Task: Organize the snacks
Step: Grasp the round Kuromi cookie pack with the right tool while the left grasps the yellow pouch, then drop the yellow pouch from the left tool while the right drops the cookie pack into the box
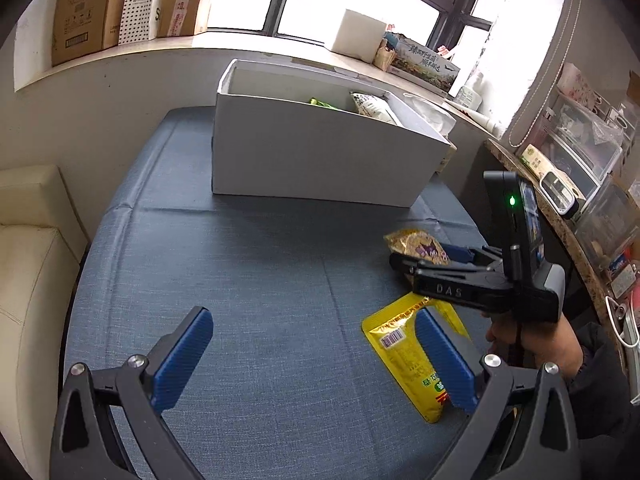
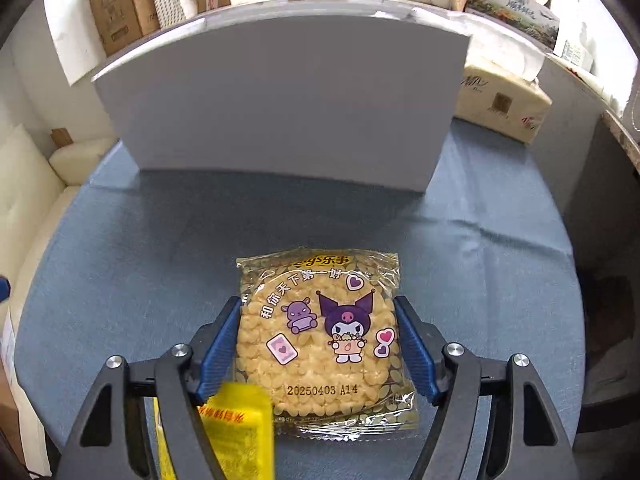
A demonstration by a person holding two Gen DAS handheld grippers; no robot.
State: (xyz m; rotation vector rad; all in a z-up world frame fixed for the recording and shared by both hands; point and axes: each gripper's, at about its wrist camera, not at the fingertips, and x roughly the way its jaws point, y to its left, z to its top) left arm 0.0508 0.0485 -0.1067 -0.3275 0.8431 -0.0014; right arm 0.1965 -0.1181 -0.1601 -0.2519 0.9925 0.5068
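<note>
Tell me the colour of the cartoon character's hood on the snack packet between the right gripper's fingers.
Purple hood on the snack packet; right wrist view.

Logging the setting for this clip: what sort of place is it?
Most likely a lived-in home or dorm room, not a lab. A blue-cloth table stands against a windowsill stacked with cardboard boxes, a cream cushioned seat sits beside it, and a cluttered side shelf holds household odds and ends.

Blue tablecloth [image 2: 120,240], white box [image 2: 280,100], yellow pouch [image 1: 408,352] w/ barcode, clear cracker pack [image 2: 320,340] w/ purple cartoon print.
</note>
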